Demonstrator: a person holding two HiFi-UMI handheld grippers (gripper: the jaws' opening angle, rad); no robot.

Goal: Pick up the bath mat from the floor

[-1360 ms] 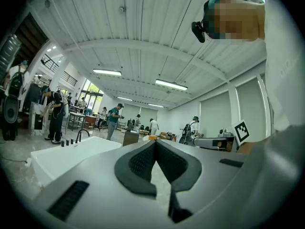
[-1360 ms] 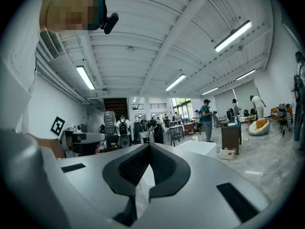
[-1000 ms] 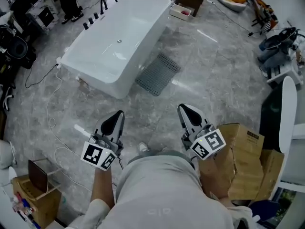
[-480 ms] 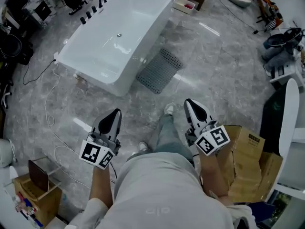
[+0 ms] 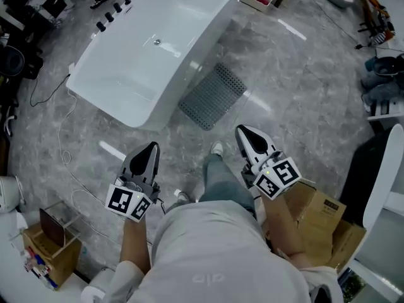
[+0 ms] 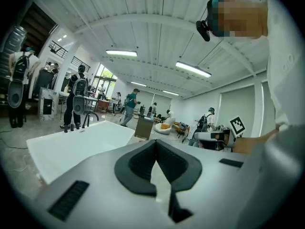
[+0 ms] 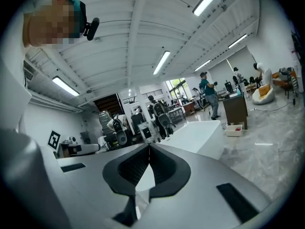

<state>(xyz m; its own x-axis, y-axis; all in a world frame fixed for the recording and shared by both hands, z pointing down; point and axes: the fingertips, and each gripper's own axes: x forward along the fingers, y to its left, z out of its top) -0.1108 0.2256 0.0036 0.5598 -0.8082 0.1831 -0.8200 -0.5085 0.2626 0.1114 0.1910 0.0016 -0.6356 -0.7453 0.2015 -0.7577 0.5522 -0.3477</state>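
Note:
A grey perforated bath mat lies flat on the marble floor beside the white bathtub. My left gripper is held at waist height, shut and empty, well short of the mat. To the right, my right gripper is also shut with nothing in it, its tips pointing toward the mat. Both gripper views look level across the room: the left gripper and the right gripper each show closed jaws, and the bathtub lies beyond. The mat is hidden in both.
My legs and a shoe stand between the grippers. Cardboard boxes sit at my right, a small box with clutter at my left. White cables trail over the floor left of the tub. People stand in the background.
The view has advanced toward the bathtub and mat. One leg has stepped forward between the grippers. Both grippers stay shut at the same height.

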